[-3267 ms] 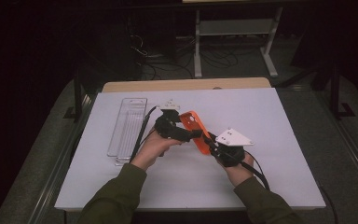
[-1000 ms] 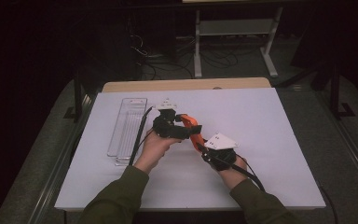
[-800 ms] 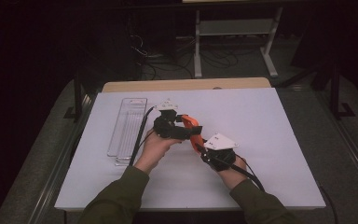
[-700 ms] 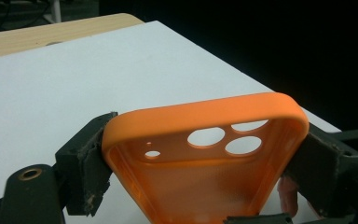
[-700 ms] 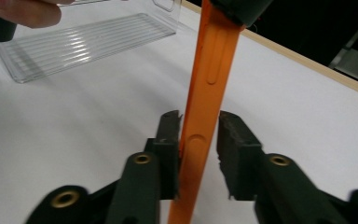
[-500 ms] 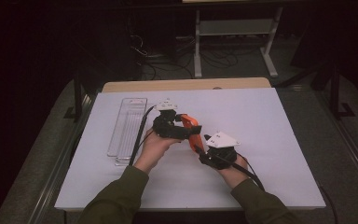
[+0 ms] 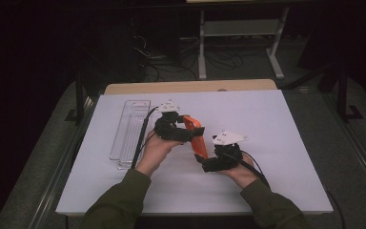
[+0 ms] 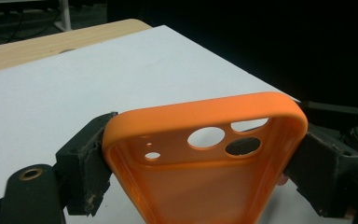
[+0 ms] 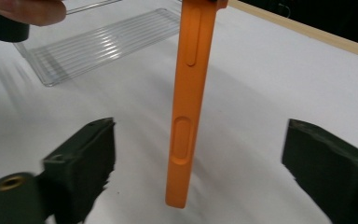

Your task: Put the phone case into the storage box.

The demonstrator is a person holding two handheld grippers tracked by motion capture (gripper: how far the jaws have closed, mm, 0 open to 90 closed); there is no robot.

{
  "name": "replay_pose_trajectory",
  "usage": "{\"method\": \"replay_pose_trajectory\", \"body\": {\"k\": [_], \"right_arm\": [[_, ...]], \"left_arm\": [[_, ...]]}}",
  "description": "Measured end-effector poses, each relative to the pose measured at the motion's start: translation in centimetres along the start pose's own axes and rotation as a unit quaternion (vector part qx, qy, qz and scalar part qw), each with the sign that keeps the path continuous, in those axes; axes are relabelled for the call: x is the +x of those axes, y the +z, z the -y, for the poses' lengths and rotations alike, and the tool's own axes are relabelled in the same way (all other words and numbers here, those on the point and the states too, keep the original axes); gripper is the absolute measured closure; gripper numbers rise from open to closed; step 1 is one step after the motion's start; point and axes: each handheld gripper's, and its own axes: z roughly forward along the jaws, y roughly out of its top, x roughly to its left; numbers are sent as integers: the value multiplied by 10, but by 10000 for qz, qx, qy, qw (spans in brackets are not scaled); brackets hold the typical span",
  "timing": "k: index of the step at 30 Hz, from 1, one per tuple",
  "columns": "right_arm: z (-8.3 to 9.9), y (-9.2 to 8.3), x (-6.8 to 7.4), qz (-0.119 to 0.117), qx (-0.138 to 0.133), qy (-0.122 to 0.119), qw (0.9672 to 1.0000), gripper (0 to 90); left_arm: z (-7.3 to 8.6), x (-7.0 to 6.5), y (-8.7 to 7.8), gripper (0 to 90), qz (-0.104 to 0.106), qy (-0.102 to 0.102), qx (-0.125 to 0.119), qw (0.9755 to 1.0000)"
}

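Both grippers mid-table: my left gripper [image 7: 187,134] clamps the orange phone case [image 7: 196,140] across its width; my right gripper [image 7: 205,162] just opened, jaws wide around its edge, not touching, above the white table [image 7: 276,124].

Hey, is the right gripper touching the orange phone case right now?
Apart. In the right gripper view, the right gripper has its jaws spread wide, with white table showing between each pad and the orange phone case edge.
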Motion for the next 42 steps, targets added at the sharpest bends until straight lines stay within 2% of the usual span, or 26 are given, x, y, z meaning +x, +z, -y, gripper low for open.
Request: {"method": "replay_pose_trajectory", "body": {"k": [2,5,13,18,29,42], "right_arm": [[0,0,-1,-37,0,-38,10000,0],[0,-1,-3,-176,-49,-37,9998,0],[0,-2,-6,-274,51,-126,9995,0],[2,-4,-9,-261,34,-186,9995,0],[8,-12,-16,-201,88,-156,9996,0],[18,-22,-18,-167,124,-86,9997,0]], "left_arm": [[0,0,0,160,-1,-16,-11,10000],[0,0,-1,160,4,-1,-15,10000],[-1,-1,-2,160,6,60,19,10000],[-1,-1,-2,160,19,72,12,10000],[-1,-1,-4,160,12,51,-7,10000],[-3,1,-8,159,44,23,-74,10000]]}}
